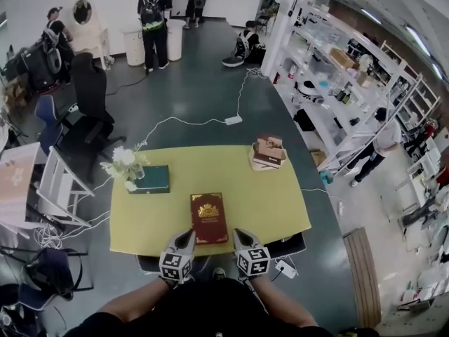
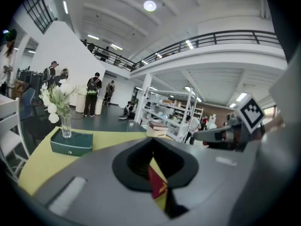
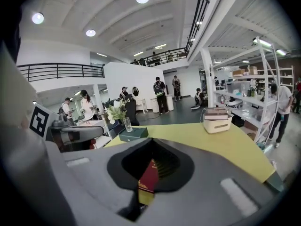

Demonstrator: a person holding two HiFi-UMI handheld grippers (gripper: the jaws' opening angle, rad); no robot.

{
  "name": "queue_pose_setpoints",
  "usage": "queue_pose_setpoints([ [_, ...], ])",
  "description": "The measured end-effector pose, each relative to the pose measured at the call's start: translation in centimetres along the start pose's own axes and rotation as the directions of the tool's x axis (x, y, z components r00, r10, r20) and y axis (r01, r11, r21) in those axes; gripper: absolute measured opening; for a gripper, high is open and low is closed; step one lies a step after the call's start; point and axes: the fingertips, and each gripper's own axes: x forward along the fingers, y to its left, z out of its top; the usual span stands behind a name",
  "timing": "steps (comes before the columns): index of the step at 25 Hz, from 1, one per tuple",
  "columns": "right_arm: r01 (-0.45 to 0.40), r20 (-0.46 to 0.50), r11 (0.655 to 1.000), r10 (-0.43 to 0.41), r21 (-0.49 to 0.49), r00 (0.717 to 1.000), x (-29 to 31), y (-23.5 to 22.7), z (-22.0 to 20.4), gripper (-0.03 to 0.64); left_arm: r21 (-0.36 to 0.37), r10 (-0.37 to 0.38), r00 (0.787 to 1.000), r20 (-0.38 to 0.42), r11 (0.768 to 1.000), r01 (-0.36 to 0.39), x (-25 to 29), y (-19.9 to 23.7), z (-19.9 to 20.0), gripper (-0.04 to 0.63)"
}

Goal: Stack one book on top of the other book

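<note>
**Yellow tabletop** [image 1: 231, 181]. It carries everything in the scene.

**Red book** [image 1: 209, 217]. A hardback with a gilt emblem. It lies flat at the middle of the tabletop, with its near end close to the near edge.
- Expect it to be stiff, fairly weighty and smooth-faced.
- It should not bend in a grip, but it may slip out of a shallow pinch.
- It lies flush on the tabletop, so you will probably need to draw the near end out over the edge or tip up one long side before the fingers can get round it.
- Take it deep at the two near corners or along the two long edges, one gripper to a side, so it stays level.

**Left gripper** [image 1: 187, 234] and **right gripper** [image 1: 238, 233]. They sit at the book's near-left and near-right corners.
- In each gripper view the fingers [image 2: 96, 168] [image 3: 84, 173] are pressed together with nothing between them, and a sliver of red cover shows beyond.
- Whether the tips touch the book cannot be told.

**Green case** [image 1: 150, 179]. It sits at the left, well apart from the red book, with a vase of white flowers [image 1: 126, 163] on its left end. It looks unsuitable as a base.

**Pile of books** [image 1: 269, 149]. It rests on a cream box [image 1: 259, 165] at the far right, and is the likelier place to set the red book down.
</note>
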Motion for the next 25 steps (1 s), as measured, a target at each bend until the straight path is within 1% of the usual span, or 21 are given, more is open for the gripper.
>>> queue_pose_setpoints([
  [6,0.07,0.025,0.997,-0.07,0.02,0.997,-1.5,-1.0,0.2,0.003,0.007,-0.061,0.998,-0.007,0.998,0.061,0.7,-0.6,0.0,0.006],
  [11,0.12,0.032,0.991,-0.122,0.056,0.992,-2.8,-2.9,0.0,0.003,0.014,-0.109,0.994,-0.011,0.994,0.109,2.0,-1.9,0.3,0.006],
  [16,0.141,0.054,0.986,-0.146,0.09,0.988,-3.7,-5.4,0.6,0.003,0.021,-0.143,0.989,-0.033,0.989,0.144,4.5,-3.3,0.6,0.006],
  [20,0.145,0.059,0.977,-0.156,0.155,0.986,-4.1,-8.7,1.0,0.003,0.025,-0.154,0.987,-0.047,0.988,0.155,7.3,-4.6,1.1,0.006],
  [25,0.141,0.074,0.97,-0.159,0.199,0.984,-3.8,-15.2,2.9,0.003,0.028,-0.146,0.988,-0.054,0.989,0.148,12.9,-6.2,2.3,0.006],
])
